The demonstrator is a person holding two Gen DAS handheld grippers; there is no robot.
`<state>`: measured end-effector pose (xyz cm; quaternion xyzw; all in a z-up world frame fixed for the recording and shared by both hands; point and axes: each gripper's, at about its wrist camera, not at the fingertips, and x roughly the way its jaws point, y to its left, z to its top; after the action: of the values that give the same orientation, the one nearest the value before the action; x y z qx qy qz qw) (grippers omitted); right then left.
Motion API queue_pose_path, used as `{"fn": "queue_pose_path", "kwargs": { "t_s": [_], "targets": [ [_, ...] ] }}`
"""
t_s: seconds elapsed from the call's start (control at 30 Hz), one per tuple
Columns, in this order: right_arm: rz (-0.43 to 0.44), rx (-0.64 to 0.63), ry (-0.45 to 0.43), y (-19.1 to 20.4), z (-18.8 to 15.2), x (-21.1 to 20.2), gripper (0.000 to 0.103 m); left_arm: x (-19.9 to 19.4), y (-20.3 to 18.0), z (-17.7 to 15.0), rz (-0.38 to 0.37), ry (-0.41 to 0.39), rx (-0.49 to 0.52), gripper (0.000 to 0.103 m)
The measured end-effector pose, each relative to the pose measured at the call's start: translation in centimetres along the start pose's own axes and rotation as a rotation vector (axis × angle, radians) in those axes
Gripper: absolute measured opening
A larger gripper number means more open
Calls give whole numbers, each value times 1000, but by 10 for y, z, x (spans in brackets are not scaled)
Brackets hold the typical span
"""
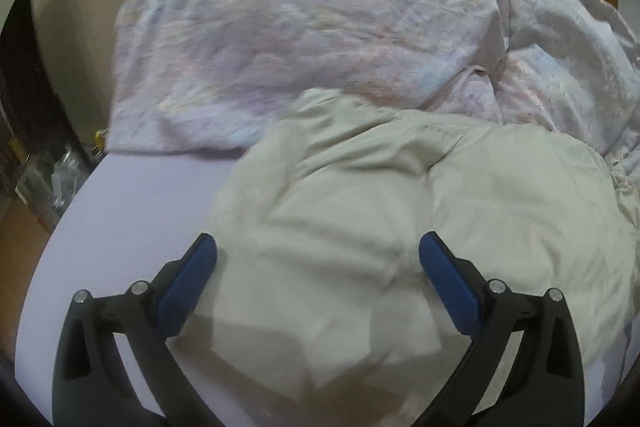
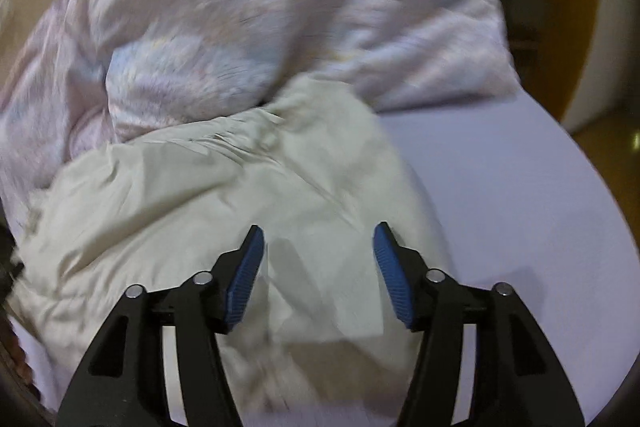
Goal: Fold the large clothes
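Left gripper: jaws spread wide, empty, over the garment.
Right gripper: jaws spread, empty.
Beige garment: crumpled on lavender bed sheet, touching the pastel duvet behind.

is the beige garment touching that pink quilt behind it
Touching. In the right wrist view the beige garment's far edge lies against the pink quilt with no bed sheet showing between them; the left wrist view agrees.

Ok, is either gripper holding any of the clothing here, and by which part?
Nothing is held. The left gripper and right gripper both stand open above the beige garment, with no fabric pinched between their fingers.
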<state>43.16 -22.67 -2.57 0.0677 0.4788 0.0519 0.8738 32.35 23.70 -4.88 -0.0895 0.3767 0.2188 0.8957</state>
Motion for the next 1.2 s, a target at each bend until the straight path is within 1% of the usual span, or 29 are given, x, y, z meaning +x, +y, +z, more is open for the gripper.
{"fn": "queue_pose_path", "kwargs": {
  "t_s": [0.07,0.13,0.23,0.33,0.37,0.4,0.43,0.53,0.6,0.67,0.73,0.8,0.83,0.9,0.93,0.97,1.0,1.1,1.2],
  "targets": [
    [27,99,29,-23,-8,-12,67,-9,14,-8,-5,26,-41,101],
    [109,206,77,-47,-22,-16,67,-10,30,-20,-25,68,-97,101],
    [160,319,123,-66,-34,-13,67,-8,46,-32,-46,122,-168,101],
    [220,378,142,-75,-41,-10,67,-4,52,-44,-107,167,-241,100],
    [240,414,165,-79,-44,-5,67,-3,52,-46,-119,174,-256,100],
    [235,443,184,-83,-44,-3,67,-1,52,-48,-134,184,-273,100],
    [248,475,196,-87,-47,0,67,0,51,-49,-148,190,-283,100],
    [338,512,214,-87,-53,10,67,8,42,-49,-174,208,-296,100],
    [351,513,222,-85,-53,14,67,16,34,-49,-194,225,-308,96],
    [340,504,228,-81,-54,20,68,21,30,-49,-212,229,-335,95],
    [350,505,224,-76,-54,26,67,23,28,-48,-234,224,-358,89],
    [346,498,206,-73,-54,27,56,25,29,-46,-252,214,-392,80],
    [346,491,195,-71,-54,27,54,25,30,-45,-259,208,-406,77],
    [362,485,177,-71,-53,25,39,23,32,-44,-261,189,-443,62],
    [376,484,163,-70,-53,22,35,22,33,-43,-260,183,-454,58],
    [391,484,153,-70,-53,19,30,20,33,-42,-258,175,-462,50],
    [404,483,142,-70,-52,15,26,17,35,-41,-260,169,-466,43],
    [448,477,113,-69,-50,1,23,8,42,-37,-291,153,-472,31],
    [479,461,106,-64,-51,-12,22,-3,51,-36,-308,139,-468,27]
  ]
}}
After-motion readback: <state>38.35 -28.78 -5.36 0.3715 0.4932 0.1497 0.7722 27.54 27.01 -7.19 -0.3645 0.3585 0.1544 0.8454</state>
